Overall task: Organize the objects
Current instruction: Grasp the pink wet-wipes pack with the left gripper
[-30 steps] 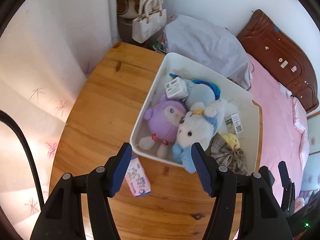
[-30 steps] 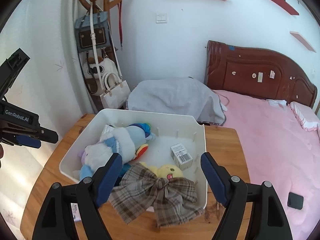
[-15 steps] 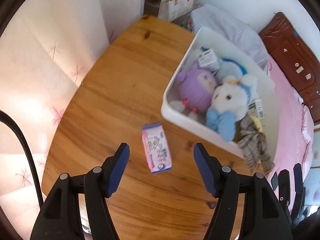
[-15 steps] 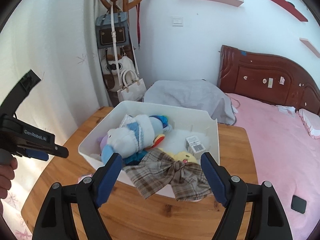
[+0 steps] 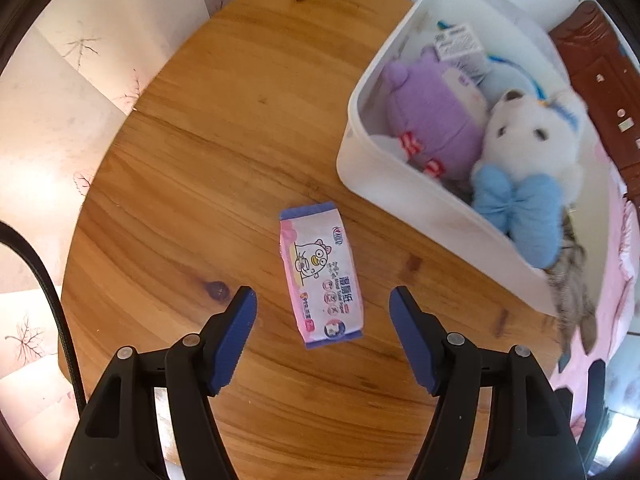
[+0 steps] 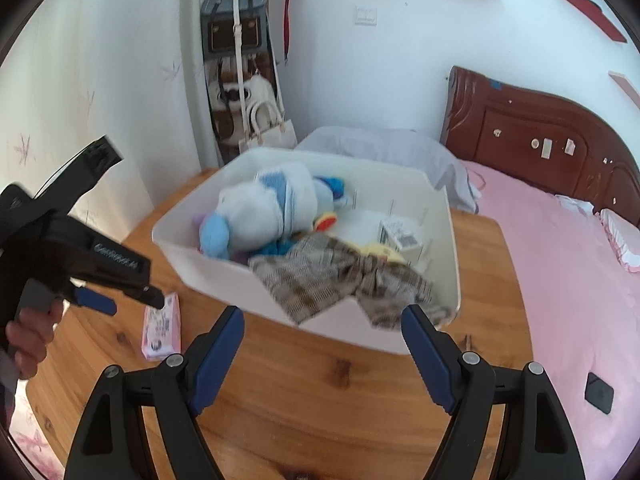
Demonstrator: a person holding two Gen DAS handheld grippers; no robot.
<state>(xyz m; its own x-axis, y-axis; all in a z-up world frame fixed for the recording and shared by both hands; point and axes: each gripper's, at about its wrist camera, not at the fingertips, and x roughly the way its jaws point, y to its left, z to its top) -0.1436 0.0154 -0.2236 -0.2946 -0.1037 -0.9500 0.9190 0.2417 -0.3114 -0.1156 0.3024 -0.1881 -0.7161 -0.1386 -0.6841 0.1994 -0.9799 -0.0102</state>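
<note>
1. Wooden surface [image 5: 192,168], round-edged, knots in the grain, set against a pale wall with pink sprigs.
2. Pink tissue pack [image 5: 321,274] flat on the wood, just beside the white bin [image 5: 400,184].
3. Left claw [image 5: 323,303] released, hanging over the pack, straddling its near end.
4. Right claw [image 6: 322,320] released too, empty, facing the bin of plush toys [image 6: 260,210].
5. Behind: pink bed [image 6: 560,272], dark headboard, bags on a coat rack [image 6: 236,40].
</note>
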